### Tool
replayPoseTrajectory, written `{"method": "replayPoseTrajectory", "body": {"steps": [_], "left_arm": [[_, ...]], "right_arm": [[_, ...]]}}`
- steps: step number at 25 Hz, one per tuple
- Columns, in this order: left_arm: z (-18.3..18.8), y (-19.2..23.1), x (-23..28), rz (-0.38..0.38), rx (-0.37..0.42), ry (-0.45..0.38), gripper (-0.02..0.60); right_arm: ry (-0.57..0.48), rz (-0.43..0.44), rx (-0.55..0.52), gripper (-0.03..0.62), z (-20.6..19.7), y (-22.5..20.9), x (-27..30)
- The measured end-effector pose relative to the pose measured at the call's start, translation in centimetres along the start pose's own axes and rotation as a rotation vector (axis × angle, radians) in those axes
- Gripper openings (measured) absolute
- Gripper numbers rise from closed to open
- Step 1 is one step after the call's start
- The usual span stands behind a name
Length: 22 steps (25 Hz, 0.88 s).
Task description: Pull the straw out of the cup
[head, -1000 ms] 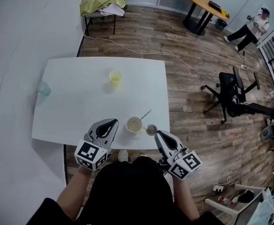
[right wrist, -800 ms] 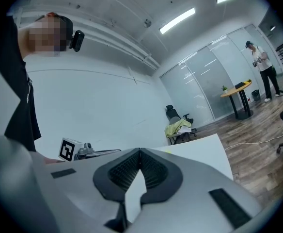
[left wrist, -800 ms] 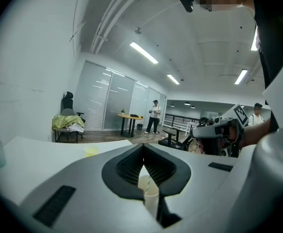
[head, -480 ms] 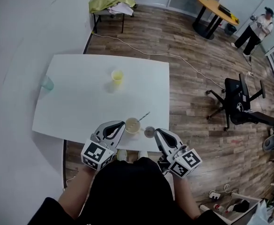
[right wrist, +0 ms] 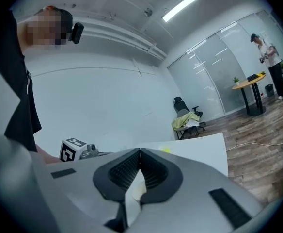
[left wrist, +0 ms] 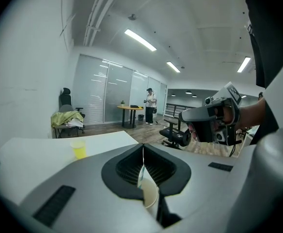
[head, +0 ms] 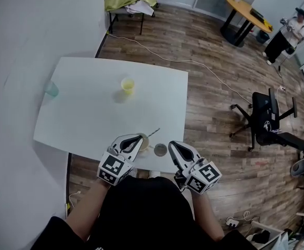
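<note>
Left gripper: jaws closed tip to tip, empty. Pale paper cup at its tips; thin straw slants out of it, away from both grippers. Right gripper: jaws together, empty. Small grey disc between the two. Translucent yellow plastic cup well beyond, on the white table.

I'm getting bright, even light from ceiling strips, a soft shadow beside the yellow cup on the white table, strong fisheye bending with dark corners in both gripper views, and the left gripper soft up close.
</note>
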<state>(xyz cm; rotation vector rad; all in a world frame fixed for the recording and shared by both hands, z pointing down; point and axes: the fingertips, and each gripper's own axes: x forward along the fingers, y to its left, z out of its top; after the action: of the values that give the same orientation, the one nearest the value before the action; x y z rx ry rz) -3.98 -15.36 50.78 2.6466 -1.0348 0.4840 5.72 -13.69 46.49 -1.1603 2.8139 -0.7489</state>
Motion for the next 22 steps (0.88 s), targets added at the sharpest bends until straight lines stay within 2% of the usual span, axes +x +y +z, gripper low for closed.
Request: {"method": "replayPoseTrajectory", "body": {"steps": [6,11,14,22], "left_arm": [[-1.9,-0.4,2.4,-0.007,0.027,0.064,0.017],[-3.6,-0.7,3.9,-0.014,0.058,0.126,0.019],[-4.2,-1.0,4.6,-0.026,0.084,0.157,0.048],[-5.9,-1.1,6.0,-0.035,0.132,0.231,0.049]], "right_arm": [[0.007,0.005,0.003,0.017,0.1,-1.3,-0.4],[0.008,-0.014,0.009,0.017,0.1,-2.9,-1.2],[0.002,-0.025,0.014,0.017,0.2,-3.4,-1.6],[-0.003,-0.056,0.023,0.017,0.0,-4.4,-2.5]]}}
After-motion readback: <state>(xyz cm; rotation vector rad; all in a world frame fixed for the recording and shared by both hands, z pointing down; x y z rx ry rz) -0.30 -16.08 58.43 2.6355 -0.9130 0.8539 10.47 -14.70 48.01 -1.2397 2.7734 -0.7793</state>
